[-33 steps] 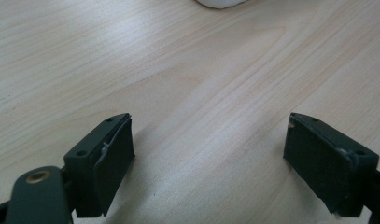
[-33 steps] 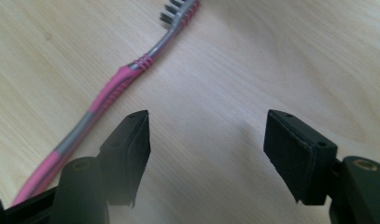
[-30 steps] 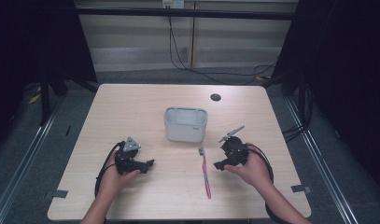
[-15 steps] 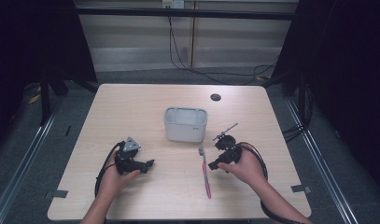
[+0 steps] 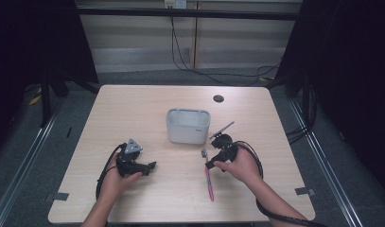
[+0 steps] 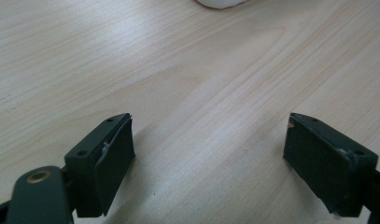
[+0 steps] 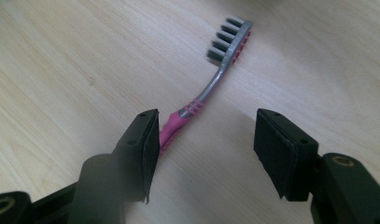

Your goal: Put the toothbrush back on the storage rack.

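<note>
Right tongs over a pink toothbrush on the tabletop

The pink toothbrush (image 5: 208,178) lies flat on the tabletop (image 5: 133,109), near of centre and a little right, its grey neck and dark bristles pointing far toward the white rectangular container (image 5: 188,126). The right tongs (image 7: 204,140) hang just above its handle with jaws apart; they have just been closing, the handle passes beside the left jaw's pad, and no pad presses on it. In the high view the right hand (image 5: 240,165) holds them just right of the brush. The left tongs (image 6: 208,154), well apart at the left near side, rest over bare wood with jaws wide apart. A small dark round spot (image 5: 218,99) sits toward the far edge.
</note>
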Motion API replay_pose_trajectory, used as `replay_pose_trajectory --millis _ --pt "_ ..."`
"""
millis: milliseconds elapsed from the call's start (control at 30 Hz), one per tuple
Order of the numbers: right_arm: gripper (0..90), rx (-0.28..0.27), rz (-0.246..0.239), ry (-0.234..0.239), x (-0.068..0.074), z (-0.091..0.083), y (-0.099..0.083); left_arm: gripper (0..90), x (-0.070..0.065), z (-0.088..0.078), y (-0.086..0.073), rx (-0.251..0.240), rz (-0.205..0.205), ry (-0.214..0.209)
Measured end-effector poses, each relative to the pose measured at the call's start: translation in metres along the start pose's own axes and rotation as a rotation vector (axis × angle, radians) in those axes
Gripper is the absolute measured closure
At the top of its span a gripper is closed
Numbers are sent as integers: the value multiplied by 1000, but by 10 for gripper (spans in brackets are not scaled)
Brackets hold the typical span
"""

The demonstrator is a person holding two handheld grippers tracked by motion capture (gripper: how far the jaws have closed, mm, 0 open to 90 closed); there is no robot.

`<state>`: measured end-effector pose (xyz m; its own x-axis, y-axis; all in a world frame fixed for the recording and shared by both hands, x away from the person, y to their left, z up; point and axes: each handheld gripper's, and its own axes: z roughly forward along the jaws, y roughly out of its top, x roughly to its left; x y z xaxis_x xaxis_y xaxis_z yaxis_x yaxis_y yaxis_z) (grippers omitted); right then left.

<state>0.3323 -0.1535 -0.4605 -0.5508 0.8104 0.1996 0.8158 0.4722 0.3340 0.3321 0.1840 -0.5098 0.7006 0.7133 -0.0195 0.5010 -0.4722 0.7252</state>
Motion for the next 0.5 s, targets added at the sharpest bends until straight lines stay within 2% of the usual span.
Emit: replay_pose_trajectory --millis 333,500 --pt "408 1 16 9 8 10 7 158 0 0 0 0 0 0" --pt "414 15 0 2 11 16 9 158 0 0 0 0 0 0"
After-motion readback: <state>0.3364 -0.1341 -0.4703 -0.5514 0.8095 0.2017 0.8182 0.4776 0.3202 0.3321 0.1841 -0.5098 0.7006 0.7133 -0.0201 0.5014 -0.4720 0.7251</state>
